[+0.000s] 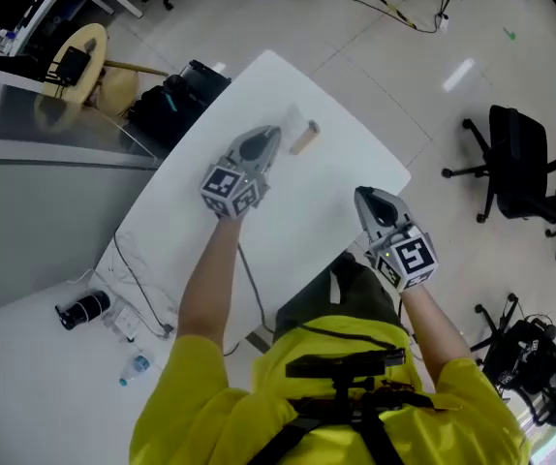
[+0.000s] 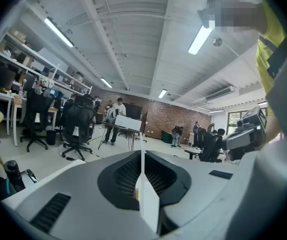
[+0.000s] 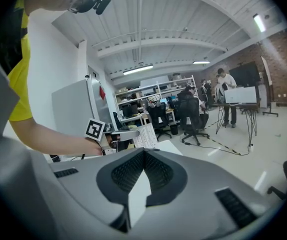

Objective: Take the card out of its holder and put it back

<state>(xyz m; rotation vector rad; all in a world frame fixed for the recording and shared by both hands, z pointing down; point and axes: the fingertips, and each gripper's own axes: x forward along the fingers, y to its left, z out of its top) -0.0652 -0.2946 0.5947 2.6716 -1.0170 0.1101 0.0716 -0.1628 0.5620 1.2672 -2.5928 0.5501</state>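
A small wooden card holder lies near the far end of the white table. A pale, see-through card appears to stand in it. In the right gripper view the card shows as a printed sheet just past my left gripper's tip. My left gripper hovers just short and left of the holder, and its jaws are shut with nothing visibly gripped. My right gripper hangs at the table's right edge, well short of the holder, its jaws shut and empty.
A thin cable trails over the table's near part. A black bag sits off the left side, a black office chair stands to the right. A second surface at lower left holds a black lens and a bottle.
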